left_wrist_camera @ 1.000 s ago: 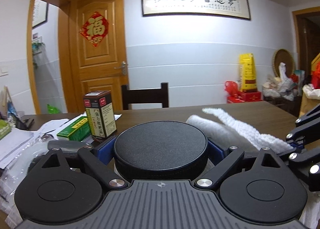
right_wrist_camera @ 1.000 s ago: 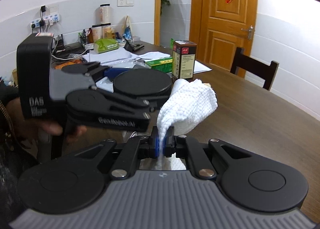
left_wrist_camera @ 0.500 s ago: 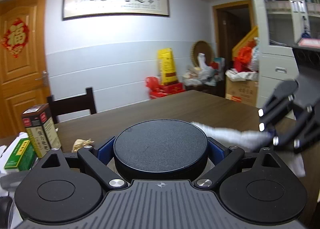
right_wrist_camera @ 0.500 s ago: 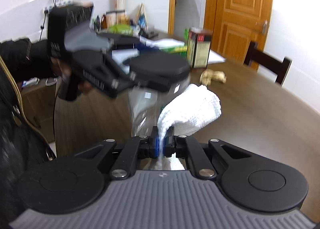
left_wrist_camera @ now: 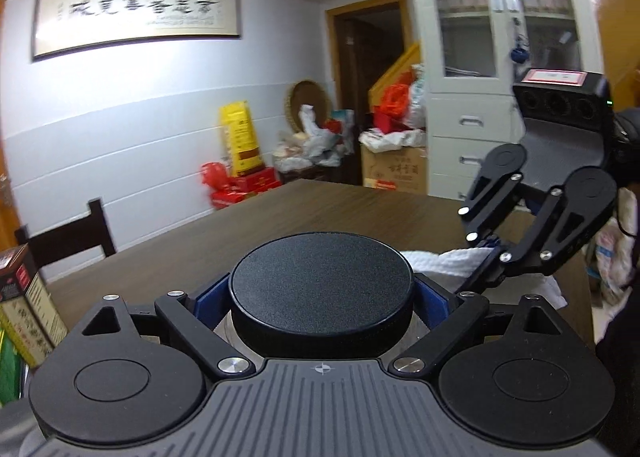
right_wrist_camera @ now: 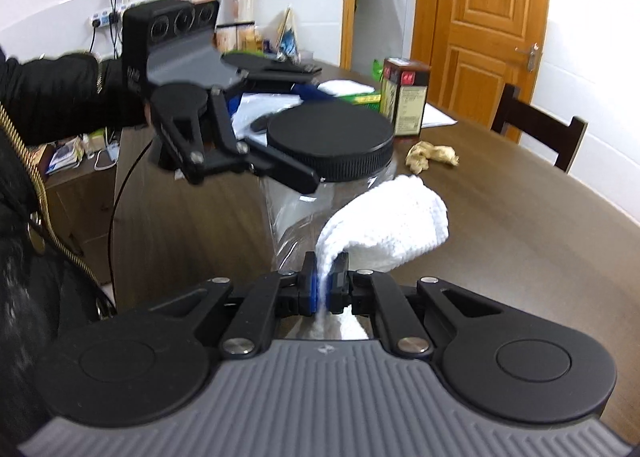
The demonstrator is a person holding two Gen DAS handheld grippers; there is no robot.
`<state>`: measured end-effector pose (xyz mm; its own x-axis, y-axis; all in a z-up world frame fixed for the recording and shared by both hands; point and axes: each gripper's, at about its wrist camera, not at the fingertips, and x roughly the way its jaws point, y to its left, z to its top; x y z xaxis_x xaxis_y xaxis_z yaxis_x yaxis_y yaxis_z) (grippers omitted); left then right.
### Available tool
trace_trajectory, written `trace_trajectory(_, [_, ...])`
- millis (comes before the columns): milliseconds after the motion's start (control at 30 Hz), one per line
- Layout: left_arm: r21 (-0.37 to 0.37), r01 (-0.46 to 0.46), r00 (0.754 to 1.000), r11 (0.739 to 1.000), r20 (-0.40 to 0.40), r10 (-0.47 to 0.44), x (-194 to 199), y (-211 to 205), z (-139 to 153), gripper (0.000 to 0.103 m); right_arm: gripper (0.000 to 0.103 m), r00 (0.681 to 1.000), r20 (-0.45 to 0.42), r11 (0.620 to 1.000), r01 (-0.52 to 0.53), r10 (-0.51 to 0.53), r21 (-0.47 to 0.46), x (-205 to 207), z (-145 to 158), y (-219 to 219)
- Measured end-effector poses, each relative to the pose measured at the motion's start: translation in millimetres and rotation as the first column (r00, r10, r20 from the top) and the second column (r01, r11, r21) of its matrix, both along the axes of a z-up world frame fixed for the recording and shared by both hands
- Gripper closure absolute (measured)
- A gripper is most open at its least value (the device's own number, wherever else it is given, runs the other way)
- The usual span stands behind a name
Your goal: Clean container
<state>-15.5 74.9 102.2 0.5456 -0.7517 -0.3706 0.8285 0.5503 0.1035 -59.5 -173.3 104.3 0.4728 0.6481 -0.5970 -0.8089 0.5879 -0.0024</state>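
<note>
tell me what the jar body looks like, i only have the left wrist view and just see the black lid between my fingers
Observer: In the right wrist view the jar is clear plastic under the black lid, and the left gripper clamps it just below the lid.
Operator: is the cloth touching it
Observer: The white cloth drapes against the jar's side; the right gripper is shut on the cloth's lower end.
Operator: anything on the table past the jar
Observer: A crumpled beige paper wad lies on the brown table beyond the jar, apart from it, with a dark red box standing upright farther back.
</note>
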Motion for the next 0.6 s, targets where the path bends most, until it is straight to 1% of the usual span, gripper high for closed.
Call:
trace_trajectory(100, [0.040,0.121,0.993,0.992,-0.003,-0.121,6,1,6,0.008,0.095,1.000,0.021,1.000,-0.009,0.009,-0.011,-3,10,-2])
trace_trajectory(167, [0.058,0.190,0.981,0.980,-0.034,-0.189,15,4,9,0.008,0.095,0.999,0.045,1.000,-0.005,0.005,0.003,-6,21,-5])
trace_trajectory(267, [0.072,0.266,0.961,0.961,-0.095,-0.259,28,9,13,0.008,0.095,0.997,0.079,1.000,0.000,-0.002,0.023,-10,38,-9])
trace_trajectory(300, [0.075,0.271,0.959,0.960,-0.106,-0.263,32,10,13,0.008,0.095,0.996,0.089,1.000,0.001,-0.004,0.031,-12,42,-11])
trace_trajectory(367, [0.081,0.281,0.954,0.956,-0.128,-0.269,39,11,14,0.008,0.095,0.996,0.086,0.999,0.001,-0.005,0.039,-14,41,-10])
trace_trajectory(433, [0.080,0.285,0.953,0.955,-0.129,-0.274,40,11,14,0.008,0.095,0.998,0.068,1.000,0.003,-0.004,0.023,-14,32,-7])
trace_trajectory(500, [0.071,0.259,0.960,0.963,-0.125,-0.249,37,11,13,0.008,0.095,0.999,0.045,1.000,0.006,-0.006,0.005,-16,20,-4])
trace_trajectory(567, [0.061,0.231,0.967,0.971,-0.122,-0.223,34,10,12,0.008,0.095,1.000,0.014,1.000,0.012,-0.012,0.005,-14,10,-2])
trace_trajectory(600, [0.055,0.204,0.974,0.978,-0.116,-0.196,29,9,10,0.008,0.095,1.000,0.005,1.000,0.015,-0.015,0.008,-14,7,-2])
